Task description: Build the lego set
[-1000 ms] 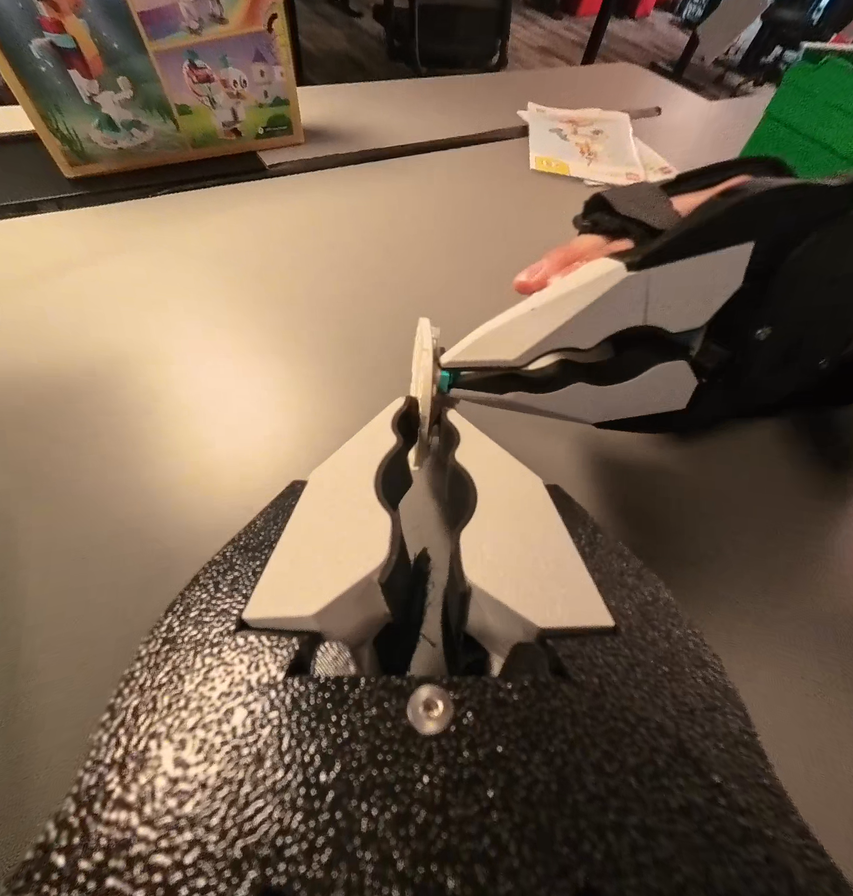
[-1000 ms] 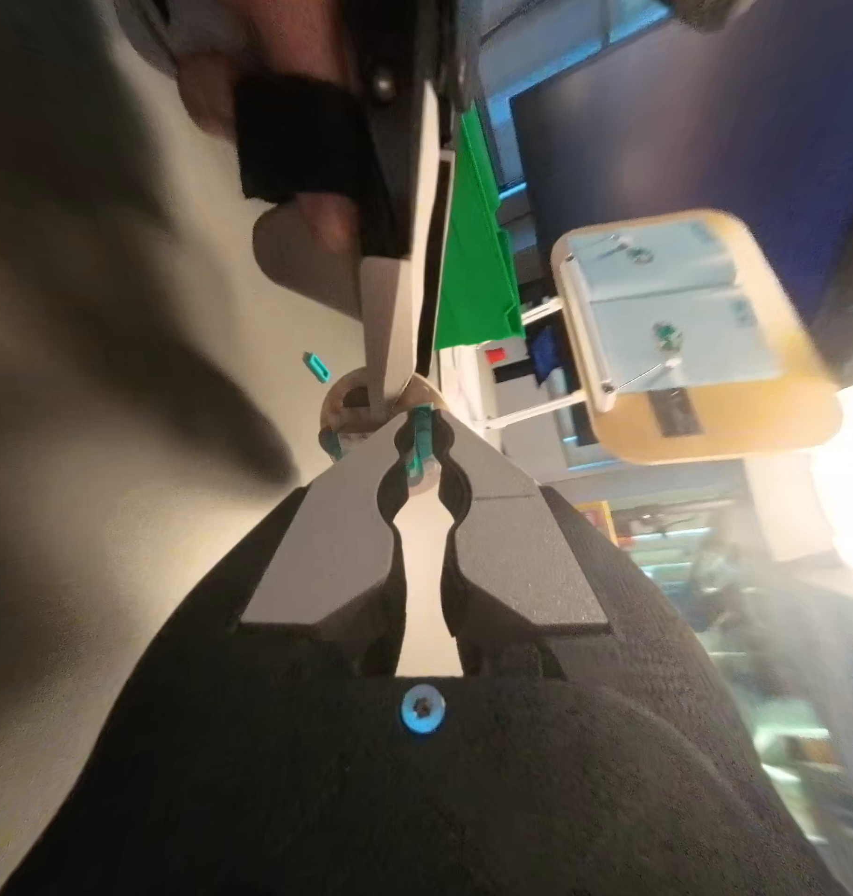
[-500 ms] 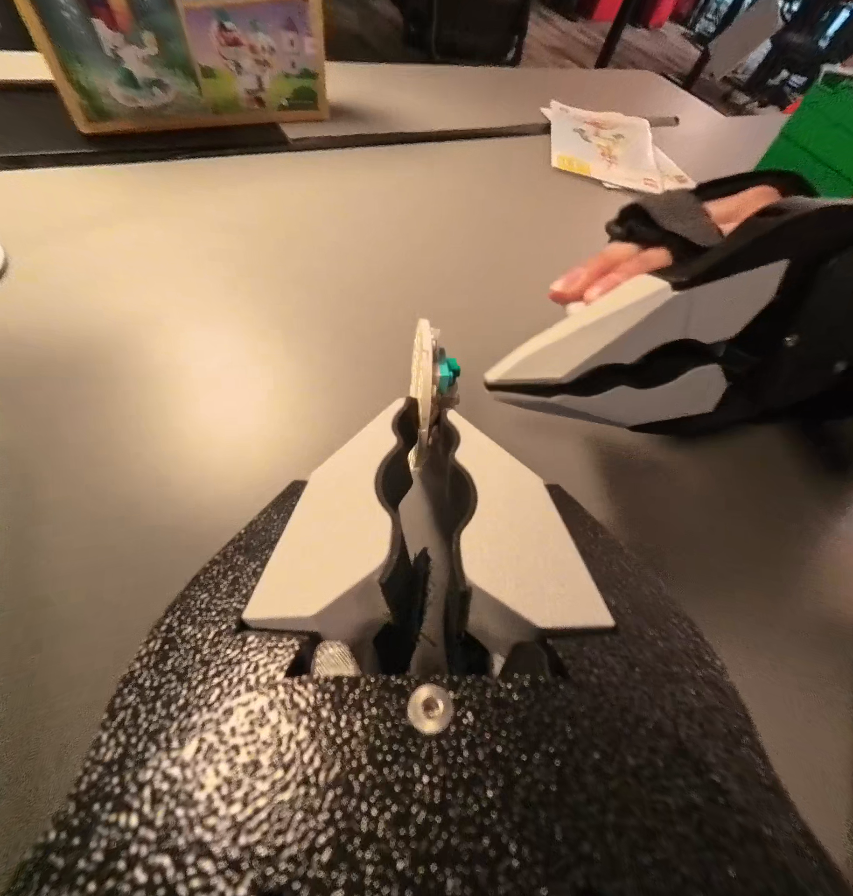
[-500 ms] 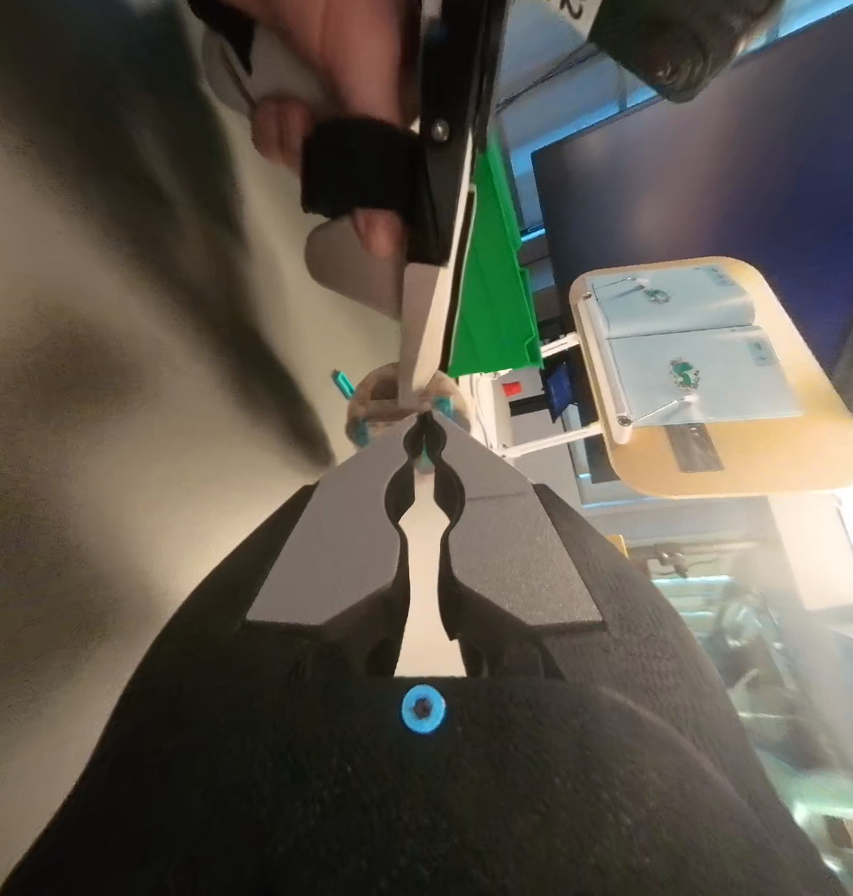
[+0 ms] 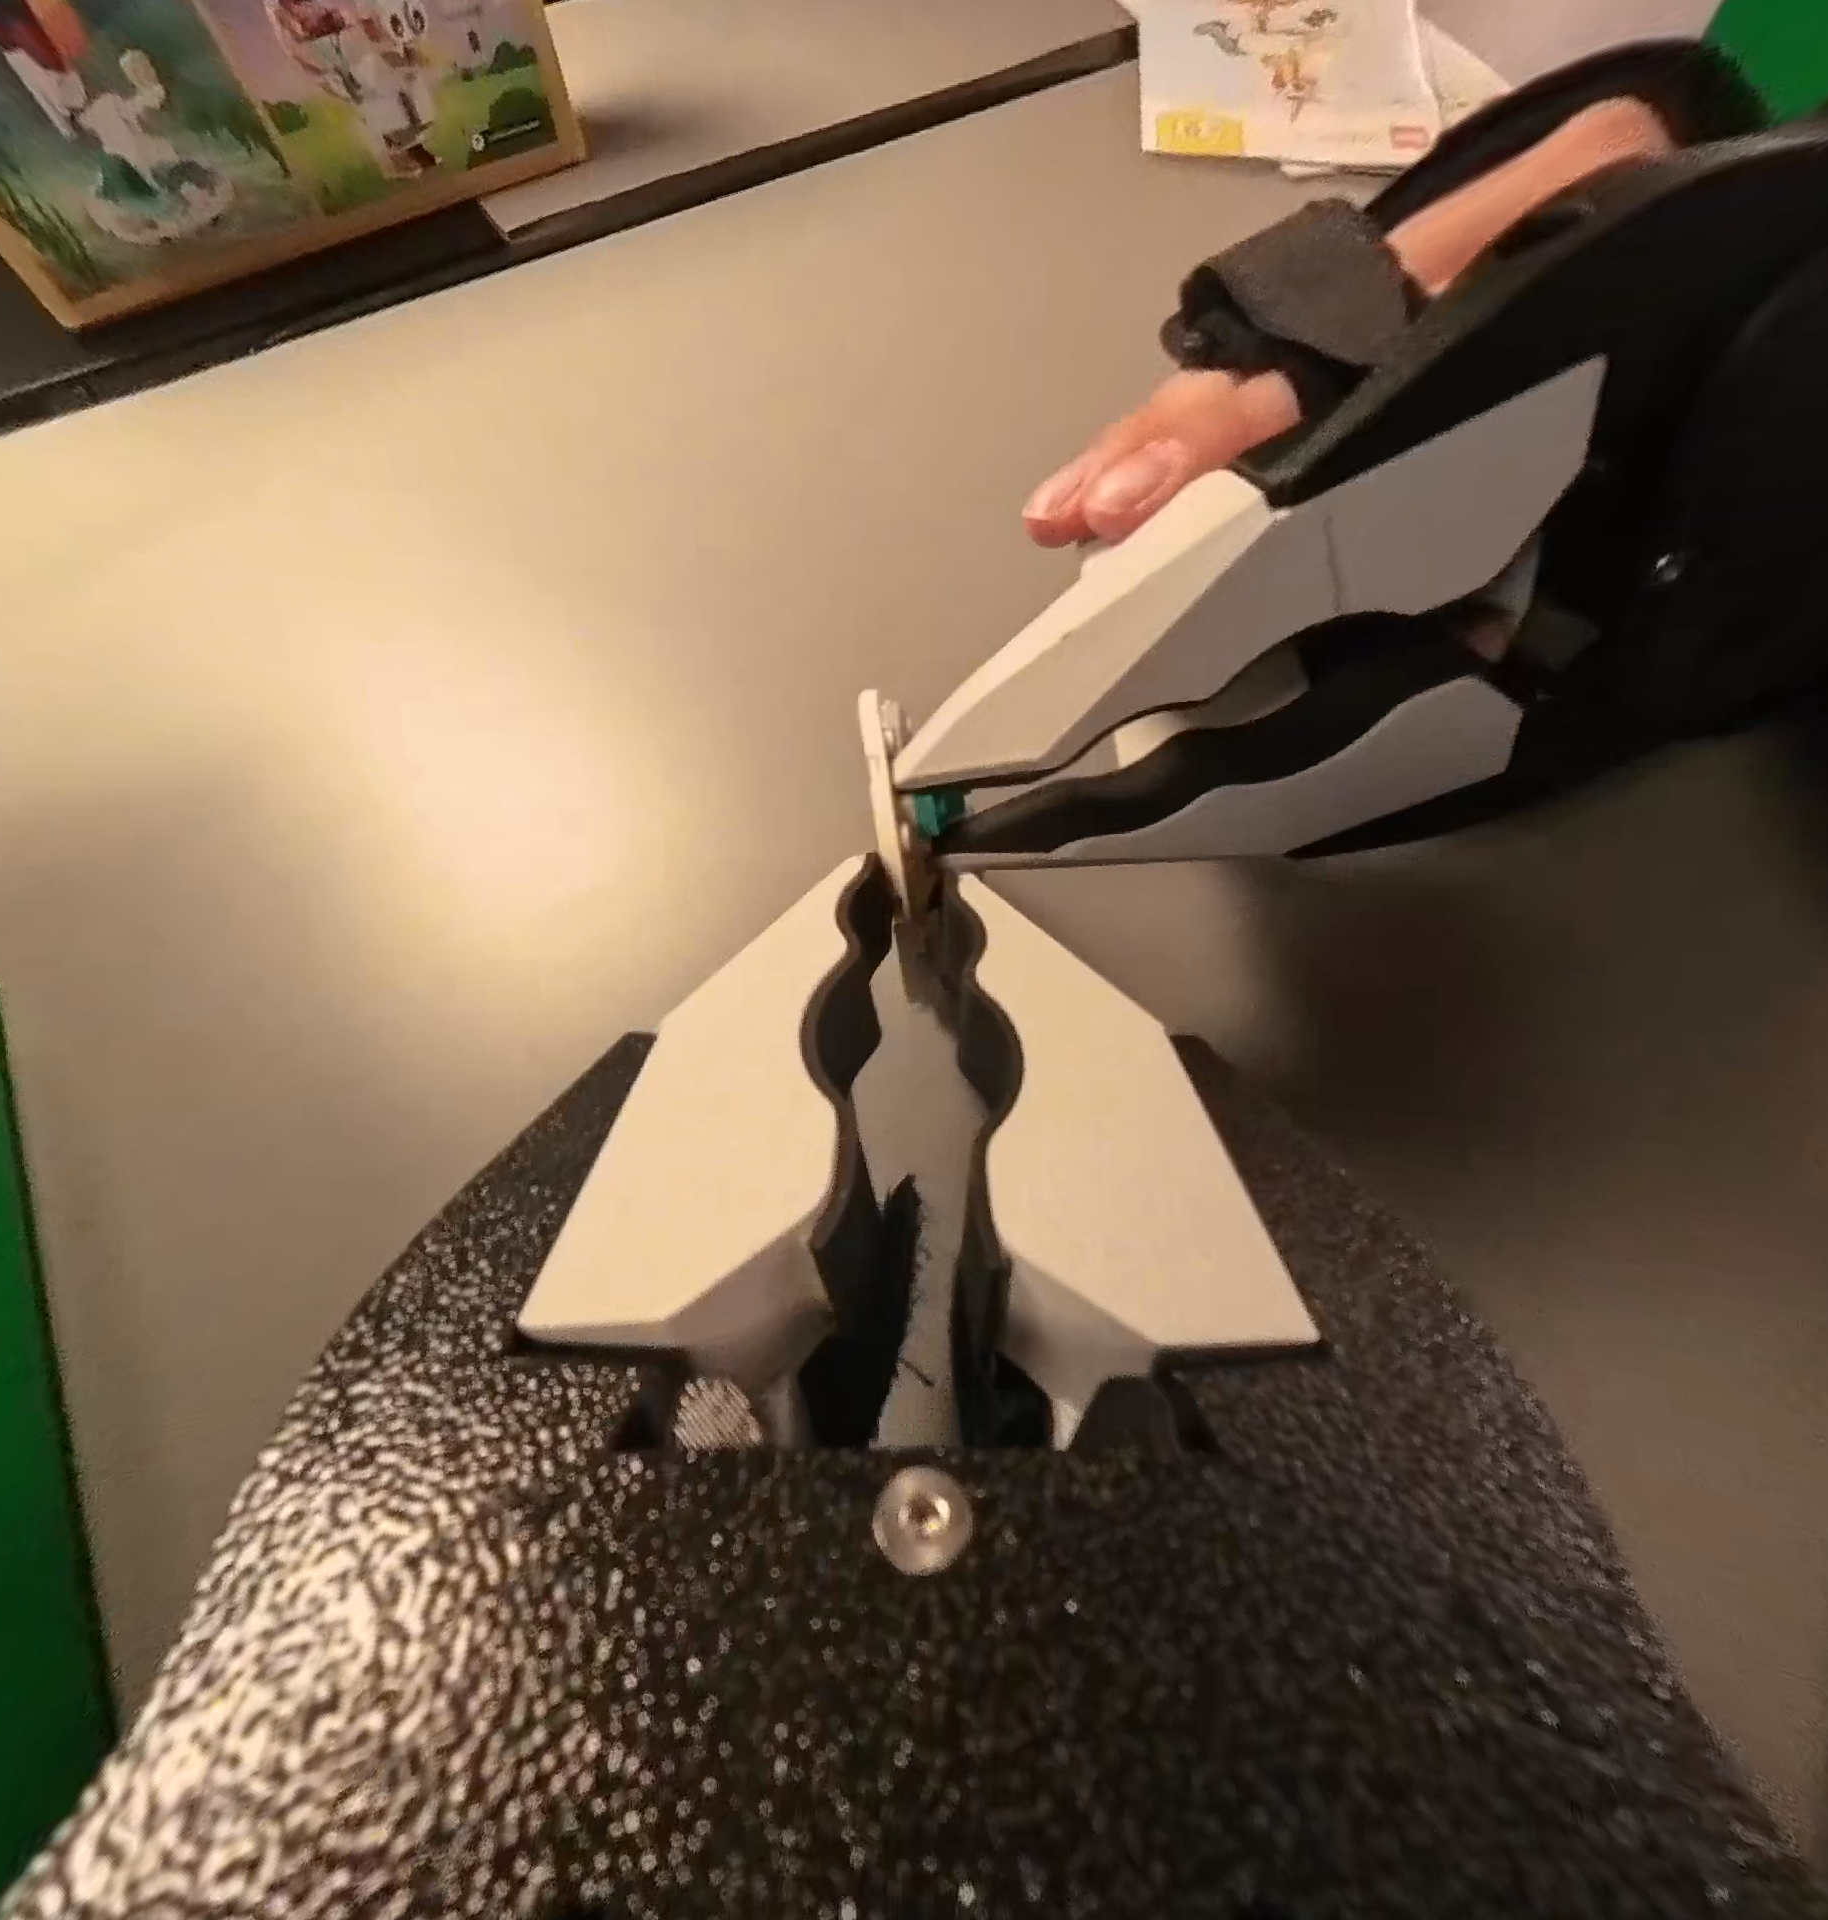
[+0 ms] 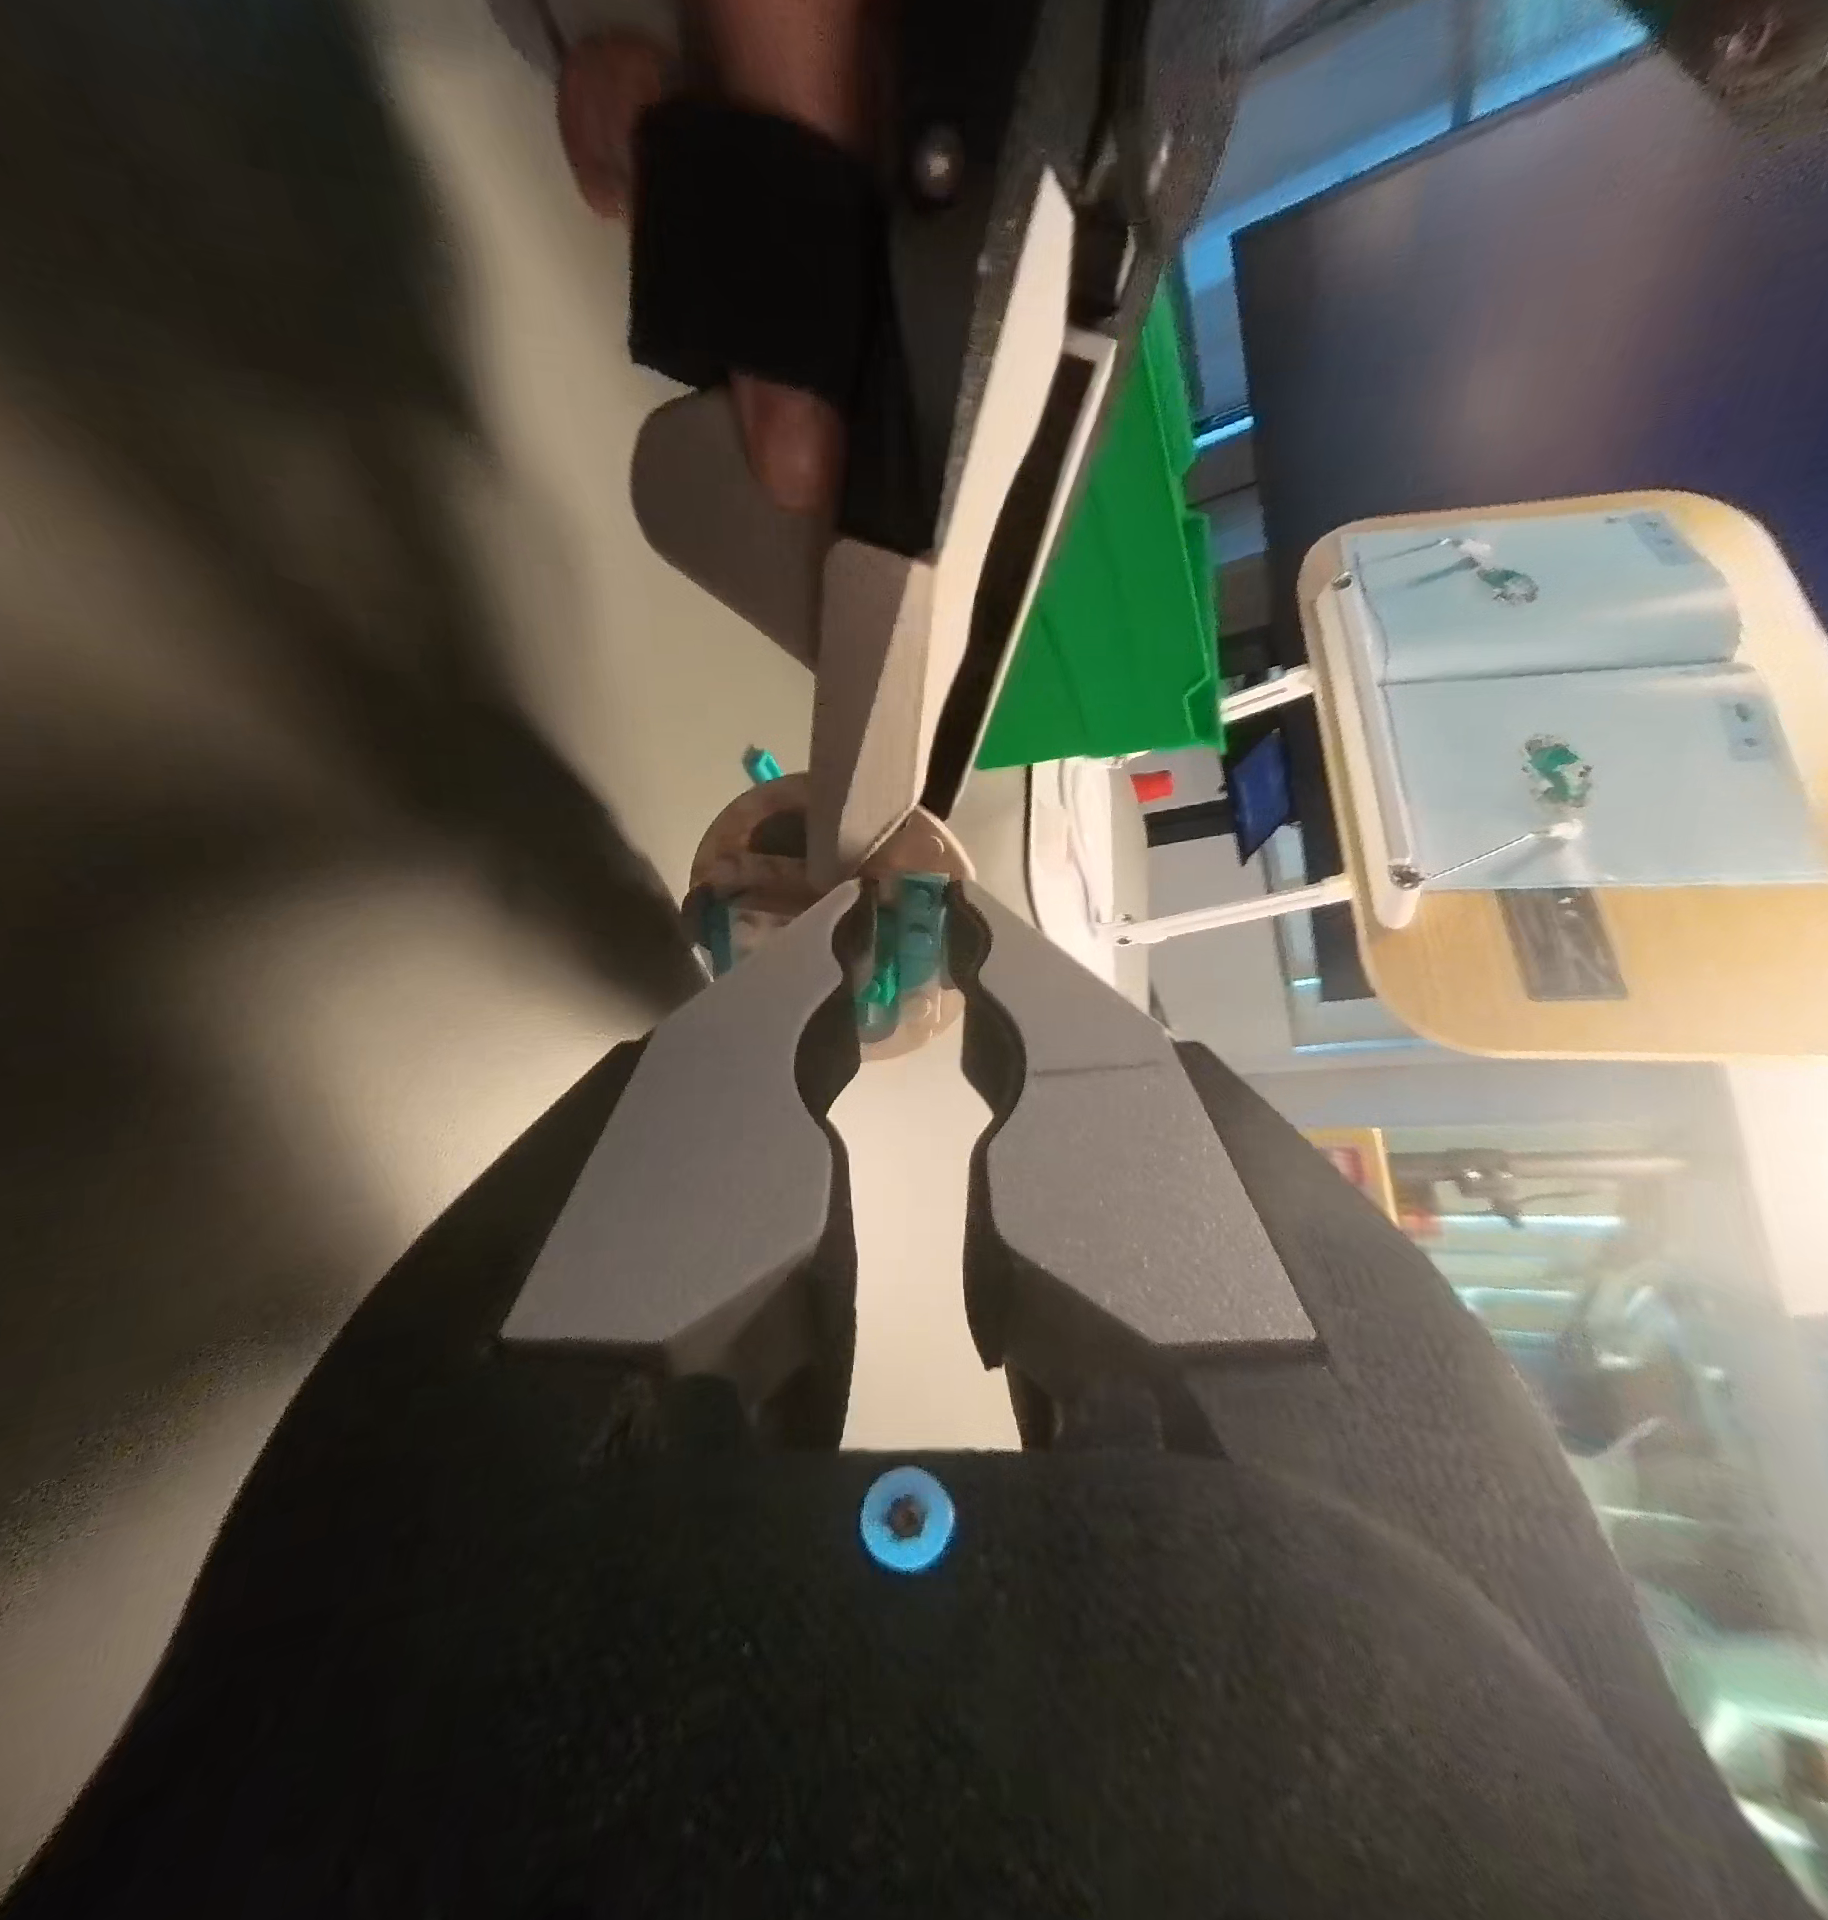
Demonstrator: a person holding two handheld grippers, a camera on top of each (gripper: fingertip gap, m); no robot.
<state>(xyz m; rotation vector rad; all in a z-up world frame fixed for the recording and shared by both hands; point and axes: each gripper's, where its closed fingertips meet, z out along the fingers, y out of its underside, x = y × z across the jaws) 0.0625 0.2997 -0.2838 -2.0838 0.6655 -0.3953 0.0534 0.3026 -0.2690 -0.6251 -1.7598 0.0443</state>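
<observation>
Left gripper point(image 5: 915, 894): clamped on the lower edge of a round tan plate point(image 5: 882, 769), held on edge above the grey table point(image 5: 370, 644).
Right gripper point(image 5: 925, 800): closed around a small teal piece point(image 5: 931, 818) against the plate's face.
Background: set box point(image 5: 255, 135), instruction booklet point(image 5: 1294, 94).

Box point(image 5: 266, 125): a small round mark and a line of fine print at its lower right corner, too blurred for me to read.
Leaflet point(image 5: 1294, 94): a yellow patch with print at lower left and a small red square logo at right.
Board point(image 6: 1512, 1018): 2 pale blue pages point(image 6: 1575, 790) with tiny corner marks and a dark label strip point(image 6: 1559, 945), none legible from here.
Red tag point(image 6: 1149, 787): I see no clear letters.
Far sign point(image 6: 1341, 1174): red and yellow, blurred.
</observation>
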